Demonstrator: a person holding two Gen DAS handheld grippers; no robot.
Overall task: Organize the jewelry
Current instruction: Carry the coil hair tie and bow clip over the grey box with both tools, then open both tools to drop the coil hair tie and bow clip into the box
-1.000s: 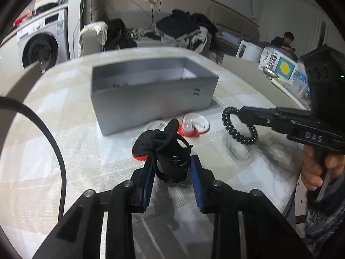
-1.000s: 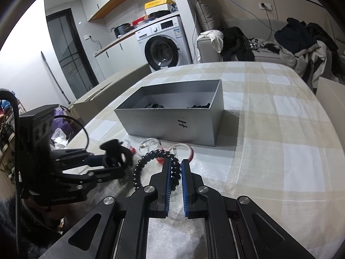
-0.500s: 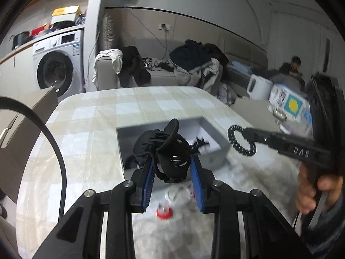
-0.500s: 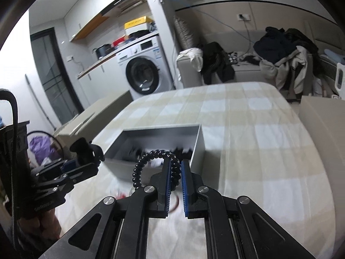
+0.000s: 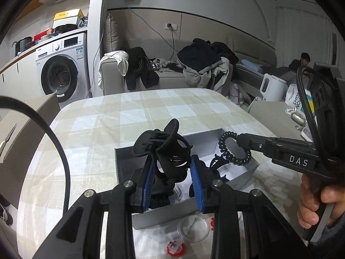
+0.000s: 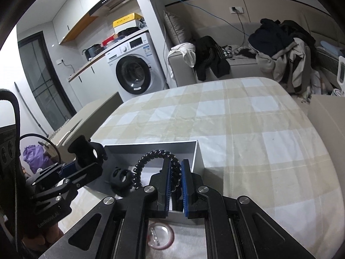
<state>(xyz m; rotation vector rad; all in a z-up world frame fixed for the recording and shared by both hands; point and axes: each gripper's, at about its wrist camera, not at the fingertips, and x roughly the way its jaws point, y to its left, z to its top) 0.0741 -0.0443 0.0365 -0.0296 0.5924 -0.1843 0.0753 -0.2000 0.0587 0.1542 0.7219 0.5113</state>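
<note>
Left gripper [image 5: 172, 172] jaws pinching black hair claw [image 5: 166, 151], right gripper [image 6: 175, 183] jaws pinching coiled hair tie [image 6: 151, 161], both above grey box [image 5: 215, 138].

A black claw hair clip [image 5: 167, 151] is held above the open grey box [image 5: 243, 178]. A black spiral hair tie [image 6: 151, 168] is held over it too.

A washing machine [image 5: 60, 73] stands left of a sofa [image 5: 170, 77] — clothes [image 5: 202, 62] heaped on it.

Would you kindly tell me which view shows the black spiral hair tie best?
The left wrist view: the black spiral hair tie hangs as a full loop, seen side-on. The right wrist view shows only its arc, partly hidden between the closed pads.
</note>
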